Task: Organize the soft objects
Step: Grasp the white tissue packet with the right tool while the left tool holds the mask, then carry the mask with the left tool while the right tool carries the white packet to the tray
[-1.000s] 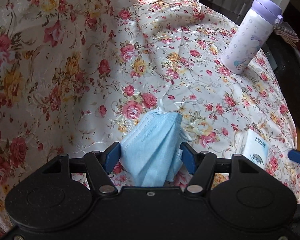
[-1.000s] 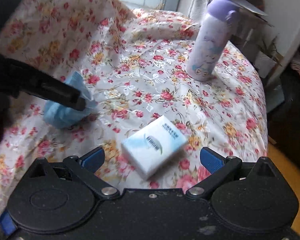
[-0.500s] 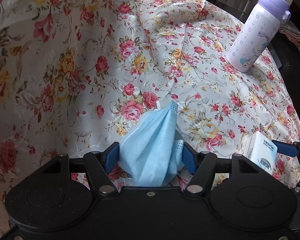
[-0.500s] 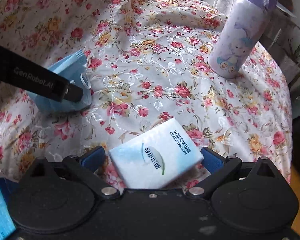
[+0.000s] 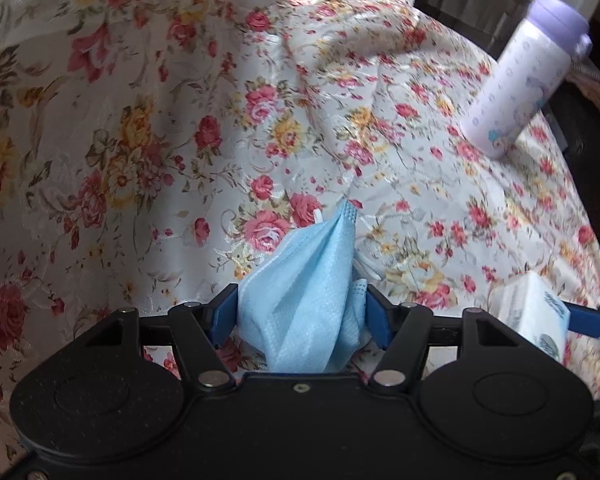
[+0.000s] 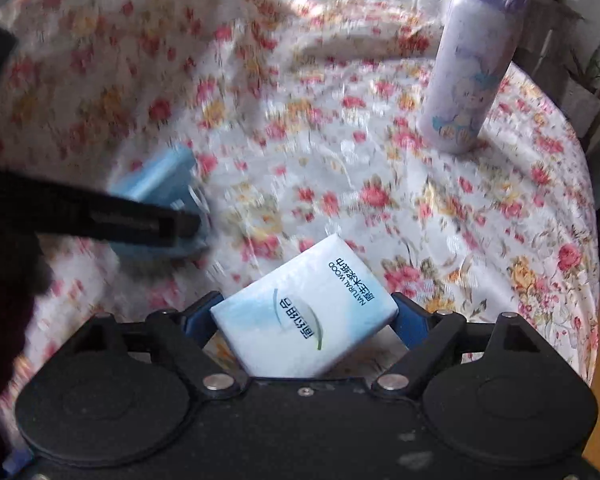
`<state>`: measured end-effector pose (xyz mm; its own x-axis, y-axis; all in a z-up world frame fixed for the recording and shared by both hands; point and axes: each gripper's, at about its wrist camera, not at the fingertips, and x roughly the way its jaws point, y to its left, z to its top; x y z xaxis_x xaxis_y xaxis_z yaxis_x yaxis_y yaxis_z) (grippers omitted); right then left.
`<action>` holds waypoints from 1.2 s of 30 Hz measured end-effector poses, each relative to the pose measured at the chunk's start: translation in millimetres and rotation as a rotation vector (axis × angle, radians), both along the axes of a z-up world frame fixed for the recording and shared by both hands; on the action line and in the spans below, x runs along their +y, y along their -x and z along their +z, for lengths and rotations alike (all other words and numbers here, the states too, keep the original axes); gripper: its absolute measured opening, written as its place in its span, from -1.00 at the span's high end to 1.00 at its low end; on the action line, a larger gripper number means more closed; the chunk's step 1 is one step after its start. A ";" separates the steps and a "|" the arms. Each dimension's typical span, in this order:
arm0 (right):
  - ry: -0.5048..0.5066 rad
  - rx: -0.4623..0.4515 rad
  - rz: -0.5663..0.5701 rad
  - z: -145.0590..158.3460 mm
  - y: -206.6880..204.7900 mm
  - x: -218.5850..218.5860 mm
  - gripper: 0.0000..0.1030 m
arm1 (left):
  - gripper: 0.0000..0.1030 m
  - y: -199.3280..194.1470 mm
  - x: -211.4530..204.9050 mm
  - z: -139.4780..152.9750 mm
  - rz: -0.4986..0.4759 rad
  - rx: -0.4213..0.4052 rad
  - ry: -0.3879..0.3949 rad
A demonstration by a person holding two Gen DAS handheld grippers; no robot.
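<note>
- Left gripper (image 5: 301,310), left wrist view: blue pads clamp a crumpled blue face mask (image 5: 306,292) at 6 o'clock, above the floral tablecloth (image 5: 148,152); lilac bottle (image 5: 524,76) at 2 o'clock.
- Right gripper (image 6: 305,318), right wrist view: pads clamp a white tissue pack (image 6: 304,316) printed "NATURAL WOOD" at 6 o'clock; mask at 9 o'clock.

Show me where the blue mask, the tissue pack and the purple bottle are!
blue mask (image 5: 304,300): left wrist view, middle of its bunched pleated fabric.
tissue pack (image 6: 306,314): right wrist view, centre of its printed top face.
purple bottle (image 6: 470,76): right wrist view, middle of its patterned body.
</note>
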<state>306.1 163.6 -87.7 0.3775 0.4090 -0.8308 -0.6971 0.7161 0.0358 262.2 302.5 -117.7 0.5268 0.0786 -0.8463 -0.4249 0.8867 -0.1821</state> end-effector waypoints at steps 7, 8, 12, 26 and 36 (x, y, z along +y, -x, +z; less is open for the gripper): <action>-0.080 -0.059 -0.080 35.4 37.9 5.4 -0.72 | -0.04 9.1 7.1 3.5 0.074 -0.029 -0.024; -0.091 -0.057 -0.098 39.2 45.4 4.2 -0.72 | -0.04 11.1 8.5 4.9 0.084 -0.033 -0.029; -0.139 -0.064 -0.128 52.8 77.5 0.7 -0.72 | 0.04 20.2 11.0 8.1 0.098 -0.030 -0.040; -0.281 -0.023 -0.039 77.5 190.5 -1.5 -0.72 | 0.04 111.6 23.1 73.6 0.045 0.040 -0.110; -0.256 0.085 -0.146 52.4 258.1 -78.8 -0.72 | 0.04 184.2 -16.5 113.1 -0.071 0.062 -0.090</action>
